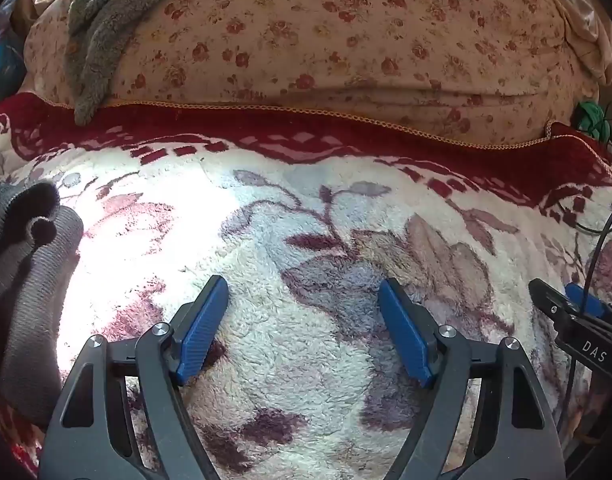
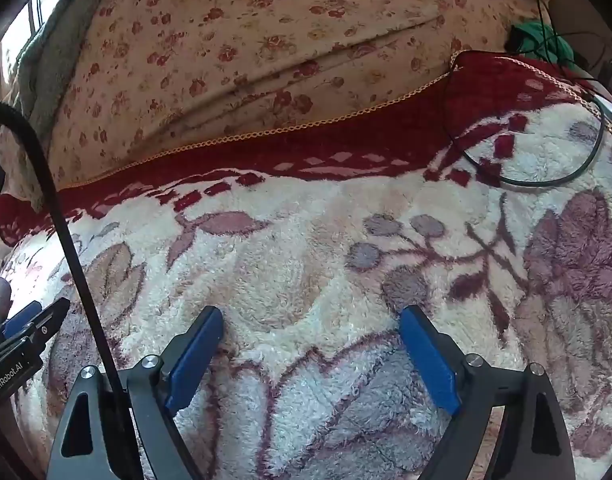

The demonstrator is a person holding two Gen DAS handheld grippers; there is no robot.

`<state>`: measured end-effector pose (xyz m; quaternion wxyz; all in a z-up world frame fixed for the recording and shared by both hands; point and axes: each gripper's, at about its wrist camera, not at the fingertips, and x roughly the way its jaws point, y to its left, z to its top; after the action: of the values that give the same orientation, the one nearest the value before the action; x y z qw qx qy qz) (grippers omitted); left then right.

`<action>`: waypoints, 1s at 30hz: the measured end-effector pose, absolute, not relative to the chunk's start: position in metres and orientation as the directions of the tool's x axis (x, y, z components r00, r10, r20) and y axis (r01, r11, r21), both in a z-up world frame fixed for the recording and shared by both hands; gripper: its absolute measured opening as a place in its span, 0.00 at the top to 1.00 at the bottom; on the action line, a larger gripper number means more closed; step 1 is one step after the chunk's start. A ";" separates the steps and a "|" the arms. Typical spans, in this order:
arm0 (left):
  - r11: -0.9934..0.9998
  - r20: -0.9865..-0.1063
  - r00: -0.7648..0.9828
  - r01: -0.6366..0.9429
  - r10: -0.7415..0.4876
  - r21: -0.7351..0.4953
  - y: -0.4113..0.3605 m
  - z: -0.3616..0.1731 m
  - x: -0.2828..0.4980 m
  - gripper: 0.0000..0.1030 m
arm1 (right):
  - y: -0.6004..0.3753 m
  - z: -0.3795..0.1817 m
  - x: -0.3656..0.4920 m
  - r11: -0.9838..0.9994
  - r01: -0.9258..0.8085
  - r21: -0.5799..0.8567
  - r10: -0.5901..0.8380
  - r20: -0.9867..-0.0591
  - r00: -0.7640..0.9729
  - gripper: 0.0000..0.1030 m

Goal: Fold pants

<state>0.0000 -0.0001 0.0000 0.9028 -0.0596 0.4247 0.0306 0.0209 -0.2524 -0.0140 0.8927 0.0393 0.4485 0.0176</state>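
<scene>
A: State of the left gripper (image 1: 303, 292)?

B: Jaws spread wide, nothing between the blue pads (image 1: 203, 330). It hovers over the fleece blanket (image 1: 306, 360).

A: And the right gripper (image 2: 312, 318)?

B: Also spread wide and empty, over the same blanket. It appears at the right edge of the left wrist view.

A: Location of the pants (image 1: 25, 280)?

B: The grey ribbed garment lies bunched at the left edge of the left wrist view, on the blanket, left of the left gripper and apart from it.

A: Other items?

B: A floral pillow (image 1: 346, 40) lies at the far side. A black cable (image 2: 546, 176) loops at far right.
</scene>
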 end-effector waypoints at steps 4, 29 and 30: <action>0.991 -0.770 0.638 -0.106 0.004 -0.082 0.000 0.000 0.000 0.24 | -0.254 -0.015 0.020 0.995 0.004 0.096 0.074 -0.797 0.600 0.14; 0.992 -0.771 0.636 -0.106 0.009 -0.075 -0.001 0.000 0.000 0.24 | -0.253 -0.016 0.020 0.995 0.004 0.095 0.073 -0.797 0.600 0.14; 0.991 -0.771 0.637 -0.106 0.006 -0.080 0.000 0.000 0.000 0.24 | -0.253 -0.016 0.020 0.995 0.004 0.095 0.074 -0.797 0.600 0.14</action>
<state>0.0000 -0.0004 -0.0001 0.9027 -0.0589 0.4251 0.0309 0.0204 -0.2531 -0.0161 0.8934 0.0434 0.4468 0.0195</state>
